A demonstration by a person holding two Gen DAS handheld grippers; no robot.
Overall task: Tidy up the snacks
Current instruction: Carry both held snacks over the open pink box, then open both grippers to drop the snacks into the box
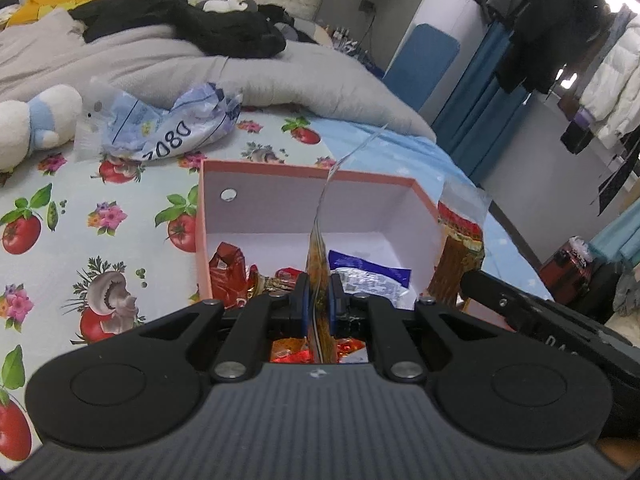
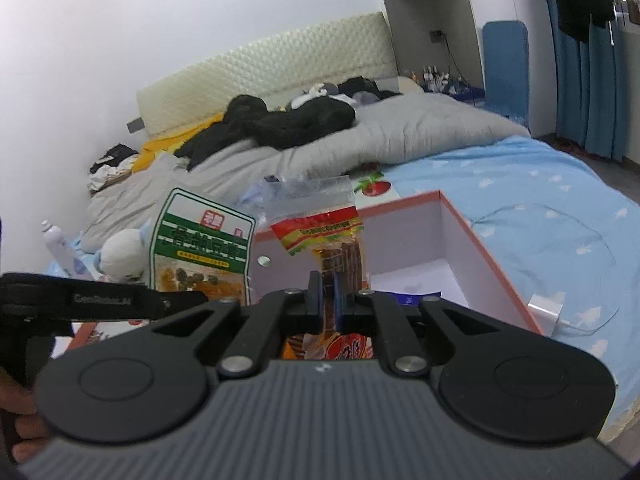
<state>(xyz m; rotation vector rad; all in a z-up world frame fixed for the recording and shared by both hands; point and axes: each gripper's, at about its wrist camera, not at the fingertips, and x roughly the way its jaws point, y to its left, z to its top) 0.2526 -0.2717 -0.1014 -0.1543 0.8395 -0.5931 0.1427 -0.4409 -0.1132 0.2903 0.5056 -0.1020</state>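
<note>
A pink box (image 1: 280,170) with a white inside stands open on the fruit-print sheet. It holds a red wrapper (image 1: 228,272), a blue-and-white packet (image 1: 368,276) and other snacks. My left gripper (image 1: 319,292) is shut on a green-and-white snack packet (image 1: 318,248), seen edge-on above the box's near side. From the right wrist that packet (image 2: 200,240) shows its front, left of the box (image 2: 480,240). My right gripper (image 2: 329,292) is shut on a clear packet of brown sticks (image 2: 332,232) with a red-and-yellow label, which hangs at the box's right wall (image 1: 460,240).
A crumpled blue-and-white plastic bag (image 1: 168,124) and a plush toy (image 1: 36,120) lie beyond the box. A grey duvet (image 1: 160,56) with black clothes covers the bed's far part. A white charger with its cable (image 2: 544,308) lies right of the box, and a white bottle (image 2: 60,248) stands far left.
</note>
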